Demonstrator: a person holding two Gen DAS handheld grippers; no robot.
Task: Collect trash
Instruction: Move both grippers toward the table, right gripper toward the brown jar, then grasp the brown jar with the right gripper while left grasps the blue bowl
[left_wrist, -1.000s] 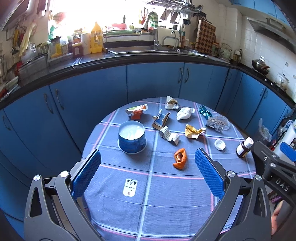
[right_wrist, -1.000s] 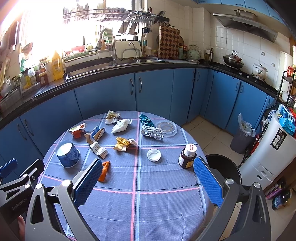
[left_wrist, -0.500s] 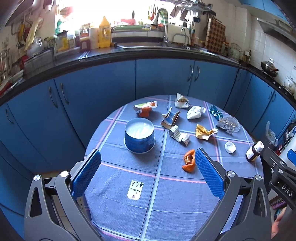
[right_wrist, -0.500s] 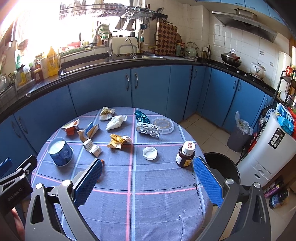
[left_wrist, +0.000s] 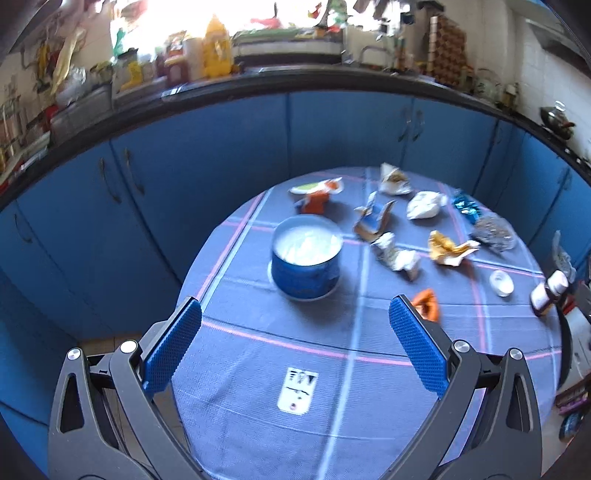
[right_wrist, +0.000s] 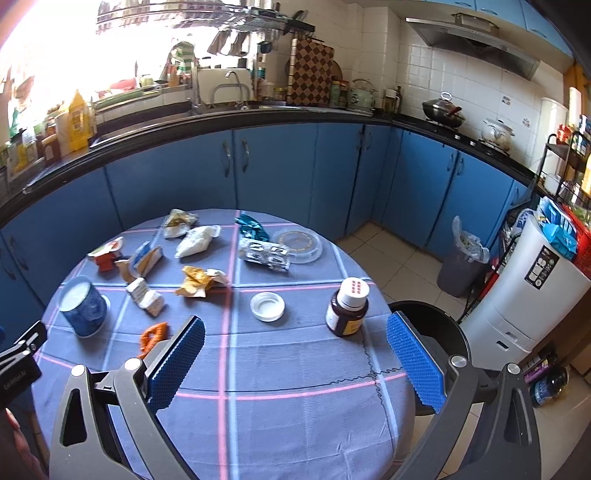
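Two spread, empty claws, left (left_wrist: 295, 341) and right (right_wrist: 295, 354); orange wrapper (left_wrist: 426, 304) lies just beyond the left claw's right finger, nearer it.

home kitchen: blue cabinets (right_wrist: 273, 166), sink tap (right_wrist: 231, 79) at 12 o'clock, stove pots (right_wrist: 441, 110) at 2 o'clock.

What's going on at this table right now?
A person holds two tongs over a round table strewn with wrappers. Left tongs and right tongs are both open and empty. Nothing is picked up yet; the orange wrapper, cup, cap and bottle sit untouched. A black bin waits beside the table.
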